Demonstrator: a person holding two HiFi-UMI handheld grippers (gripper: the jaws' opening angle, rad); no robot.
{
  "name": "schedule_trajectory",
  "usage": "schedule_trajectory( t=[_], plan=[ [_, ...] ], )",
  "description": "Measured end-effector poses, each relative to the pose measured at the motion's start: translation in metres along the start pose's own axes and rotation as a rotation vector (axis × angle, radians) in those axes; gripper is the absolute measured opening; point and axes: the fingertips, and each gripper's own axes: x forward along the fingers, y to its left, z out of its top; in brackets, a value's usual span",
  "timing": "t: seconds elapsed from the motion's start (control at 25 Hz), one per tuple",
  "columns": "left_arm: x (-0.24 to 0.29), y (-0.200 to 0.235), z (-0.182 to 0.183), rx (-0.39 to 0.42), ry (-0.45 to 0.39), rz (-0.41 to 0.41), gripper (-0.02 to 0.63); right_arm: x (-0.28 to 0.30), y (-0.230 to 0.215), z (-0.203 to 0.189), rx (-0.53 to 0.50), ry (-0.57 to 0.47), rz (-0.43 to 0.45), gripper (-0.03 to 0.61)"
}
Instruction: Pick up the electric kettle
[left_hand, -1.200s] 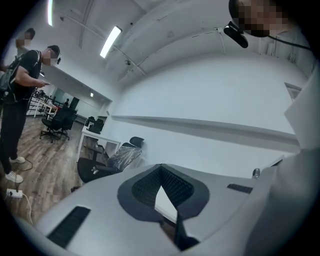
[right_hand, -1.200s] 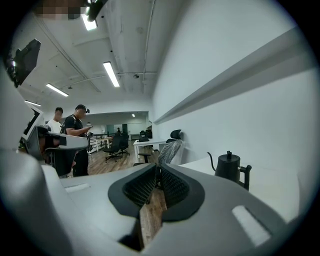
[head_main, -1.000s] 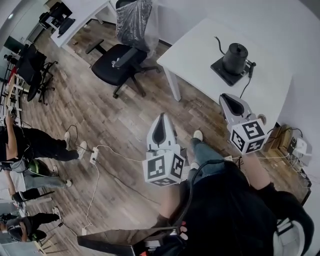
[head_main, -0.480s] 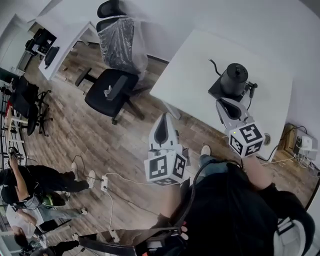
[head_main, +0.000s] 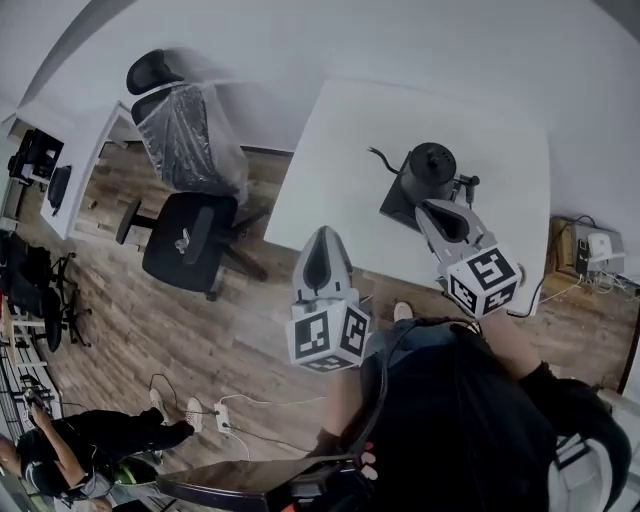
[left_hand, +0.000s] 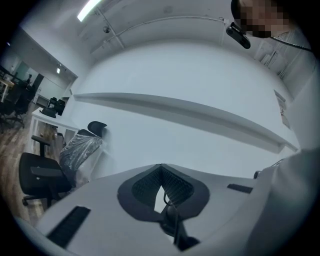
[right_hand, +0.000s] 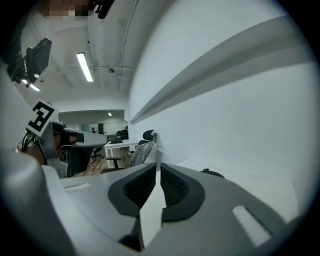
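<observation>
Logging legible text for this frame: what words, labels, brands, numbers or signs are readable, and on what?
No readable text in any view.
left gripper and right gripper: only square coded markers, no letters.
electric kettle: no legible brand.
small wall sheet: too small to read.

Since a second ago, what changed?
The person walked up to the white table. The right gripper now points at the kettle on its base, and the left gripper is at the table's near edge. Both grippers stayed shut and empty; the kettle is untouched.
</observation>
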Motion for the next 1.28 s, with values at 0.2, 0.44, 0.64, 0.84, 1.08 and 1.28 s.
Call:
schedule_trajectory(
  t=[0.2,0.44,0.64,0.84,1.08,1.28],
  plan=[
    [0.038,-0.024,-0.008,0.01,0.044,-0.105,0.0,-0.015,-0.042,0.0,0.027,-0.014,-0.143,0.003],
    [0.089,-0.051,-0.015,0.026,0.116,-0.255,0.0,-0.027,-0.086,0.0,0.074,-0.016,-0.326,0.003],
    [0.132,-0.069,-0.007,0.037,0.158,-0.386,0.0,-0.034,-0.115,0.004,0.11,-0.028,-0.484,0.003],
    [0.164,-0.078,-0.008,0.062,0.208,-0.497,0.0,-0.037,-0.133,0.005,0.146,-0.038,-0.621,0.003],
    [0.191,-0.077,-0.02,0.091,0.273,-0.585,0.0,-0.035,-0.144,-0.007,0.179,-0.019,-0.752,0.005],
    [0.199,-0.077,-0.039,0.045,0.348,-0.624,0.0,-0.041,-0.15,-0.02,0.192,0.017,-0.795,0.006]
  ],
)
